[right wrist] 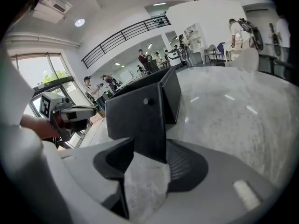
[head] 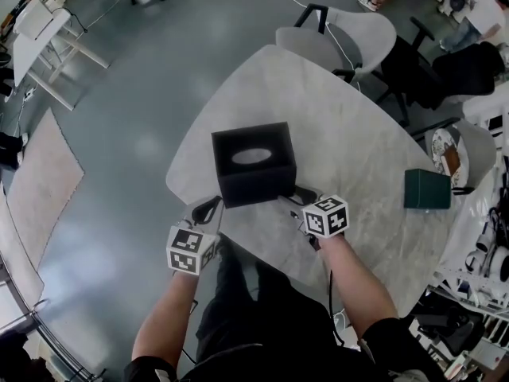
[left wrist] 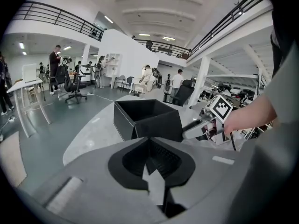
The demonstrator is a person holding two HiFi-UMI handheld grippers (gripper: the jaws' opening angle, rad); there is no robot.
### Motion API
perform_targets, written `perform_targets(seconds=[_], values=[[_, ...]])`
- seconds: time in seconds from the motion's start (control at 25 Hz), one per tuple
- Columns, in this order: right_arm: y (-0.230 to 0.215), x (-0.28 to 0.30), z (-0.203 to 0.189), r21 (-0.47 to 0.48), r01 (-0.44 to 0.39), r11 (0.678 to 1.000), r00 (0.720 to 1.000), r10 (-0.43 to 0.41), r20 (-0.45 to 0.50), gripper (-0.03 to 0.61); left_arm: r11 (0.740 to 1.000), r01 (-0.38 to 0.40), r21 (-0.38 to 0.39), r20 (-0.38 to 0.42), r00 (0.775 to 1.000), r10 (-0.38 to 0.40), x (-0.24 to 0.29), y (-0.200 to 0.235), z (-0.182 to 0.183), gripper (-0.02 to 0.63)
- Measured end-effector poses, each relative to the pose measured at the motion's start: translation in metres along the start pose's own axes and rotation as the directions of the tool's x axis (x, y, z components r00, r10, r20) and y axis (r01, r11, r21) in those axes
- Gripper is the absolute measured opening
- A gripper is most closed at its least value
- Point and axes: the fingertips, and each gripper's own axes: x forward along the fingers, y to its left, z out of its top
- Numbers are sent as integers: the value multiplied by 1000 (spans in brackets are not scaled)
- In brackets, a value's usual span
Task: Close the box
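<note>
Both arms of the person reach out from the bottom of the head view, and each hand holds a gripper with a black-and-white marker cube on it. One cube (head: 191, 250) is on the left gripper (head: 208, 209) and the other cube (head: 326, 216) is on the right gripper (head: 301, 201).

Just past the two grippers stands the square black box (head: 254, 164). It sits on the pale, round-cornered stone-look table (head: 350, 134), near the edge closest to the person. The left gripper is at the box's near left corner and the right gripper is at its near right corner. In the left gripper view the top of the box looks open, and you can see down into it.

The left gripper's jaws are pressed together, and I see nothing between them.

The right gripper's jaws are wide apart. A flat black flap (right wrist: 140, 115) with a small round stud (right wrist: 146, 101) stands up right at the gap between them, but the jaws do not squeeze it.

A small dark green box (head: 427, 189) sits far off to the right on the table. A grey chair (head: 342, 30) stands at the far side.
</note>
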Motion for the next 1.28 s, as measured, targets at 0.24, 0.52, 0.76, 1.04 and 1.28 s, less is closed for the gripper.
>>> perform_targets(seconds=[0.24, 0.52, 0.76, 1.04, 1.28], values=[[-4, 2, 0, 46, 25, 999, 999, -26, 19, 169, 999, 51, -12, -53, 997, -52, 17, 4, -19, 106], [-2, -13, -3, 73, 50, 996, 998, -51, 21, 120, 995, 88, -36, -58, 994, -90, 19, -1, -23, 110], [13, -36, -2, 110, 37, 993, 998, -41, 43, 107, 976, 195, 94, -100, 978, -185, 1, -23, -26, 148], [27, -58, 5, 143, 29, 989, 998, -36, 51, 110, 965, 256, 50, -106, 963, -249, -20, -29, -21, 184], [41, -64, 5, 158, 40, 987, 997, -51, 65, 112, 958, 287, 16, -106, 953, -284, -26, -33, -19, 192]])
